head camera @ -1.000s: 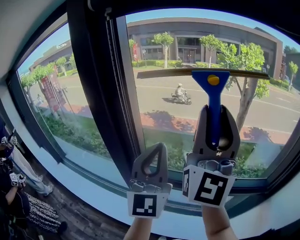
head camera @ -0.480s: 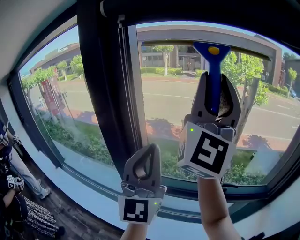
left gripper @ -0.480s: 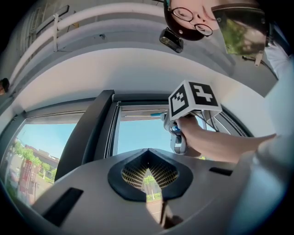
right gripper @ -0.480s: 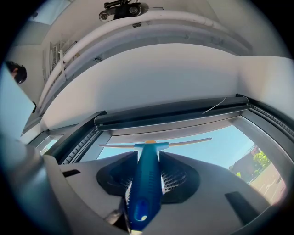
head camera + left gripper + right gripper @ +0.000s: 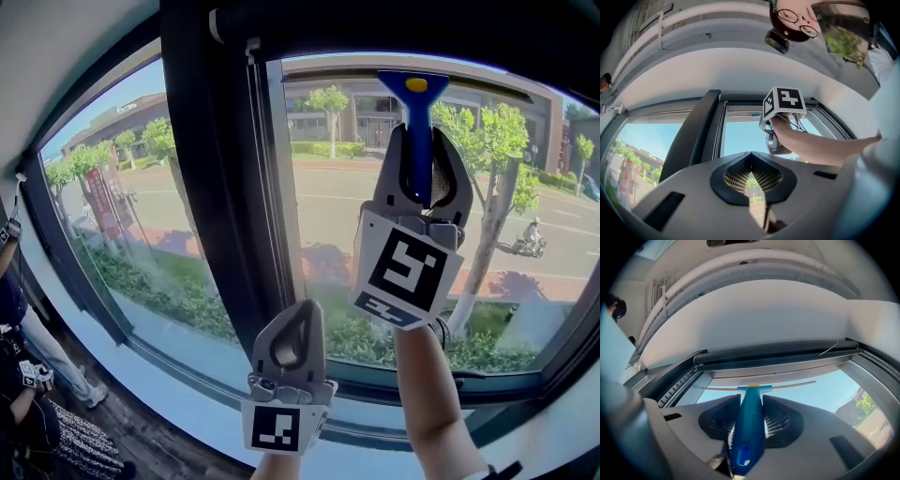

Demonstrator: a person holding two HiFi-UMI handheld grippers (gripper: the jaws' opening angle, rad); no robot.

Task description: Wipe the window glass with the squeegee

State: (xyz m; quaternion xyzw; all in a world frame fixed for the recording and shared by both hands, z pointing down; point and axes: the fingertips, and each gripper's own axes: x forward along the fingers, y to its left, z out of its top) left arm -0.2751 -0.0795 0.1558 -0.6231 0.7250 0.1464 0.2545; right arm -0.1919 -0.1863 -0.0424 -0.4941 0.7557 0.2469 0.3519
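Note:
My right gripper (image 5: 420, 155) is shut on the blue handle of the squeegee (image 5: 413, 122), held upright against the window glass (image 5: 525, 187). The squeegee's thin blade (image 5: 487, 86) lies level just below the top frame of the pane. In the right gripper view the blue handle (image 5: 749, 427) runs up between the jaws to the blade (image 5: 787, 385) near the upper frame. My left gripper (image 5: 292, 342) is shut and empty, low by the sill, left of the right arm. Its closed jaws (image 5: 751, 176) point up at the glass.
A dark vertical mullion (image 5: 211, 187) divides the left pane (image 5: 103, 187) from the right one. The white sill (image 5: 187, 394) runs along the bottom. The dark top frame (image 5: 778, 355) sits just above the blade. People stand at the far left (image 5: 14, 375).
The right gripper has carried the squeegee upward along the glass, from mid-pane to just under the top frame. The left gripper has stayed low near the sill.

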